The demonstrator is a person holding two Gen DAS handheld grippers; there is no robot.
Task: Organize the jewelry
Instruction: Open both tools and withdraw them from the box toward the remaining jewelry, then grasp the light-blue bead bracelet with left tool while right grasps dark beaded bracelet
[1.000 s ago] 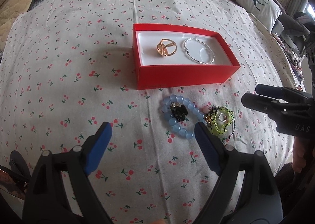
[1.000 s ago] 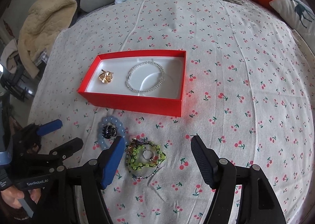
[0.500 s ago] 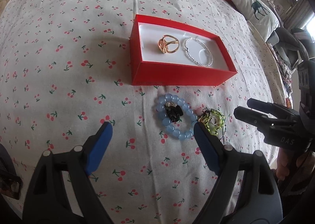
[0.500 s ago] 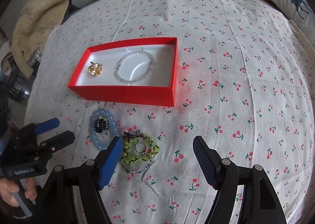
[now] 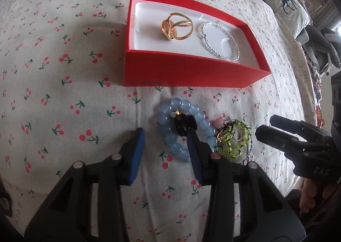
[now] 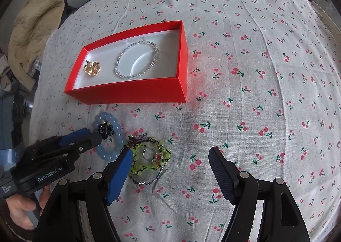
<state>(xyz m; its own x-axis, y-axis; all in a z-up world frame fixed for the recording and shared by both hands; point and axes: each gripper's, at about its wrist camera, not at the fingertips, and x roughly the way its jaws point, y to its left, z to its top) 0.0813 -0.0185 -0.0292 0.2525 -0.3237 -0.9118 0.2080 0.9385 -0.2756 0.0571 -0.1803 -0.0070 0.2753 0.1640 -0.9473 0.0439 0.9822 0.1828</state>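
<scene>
Two pieces in red box [image 5: 191,71]: gold ring [image 5: 177,29], silver bracelet [image 5: 220,43].

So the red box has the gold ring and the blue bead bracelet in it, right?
Not quite. The red box holds the gold ring and a clear silvery bracelet. The blue bead bracelet lies on the cherry-print sheet in front of the box, as the right wrist view shows.
</scene>
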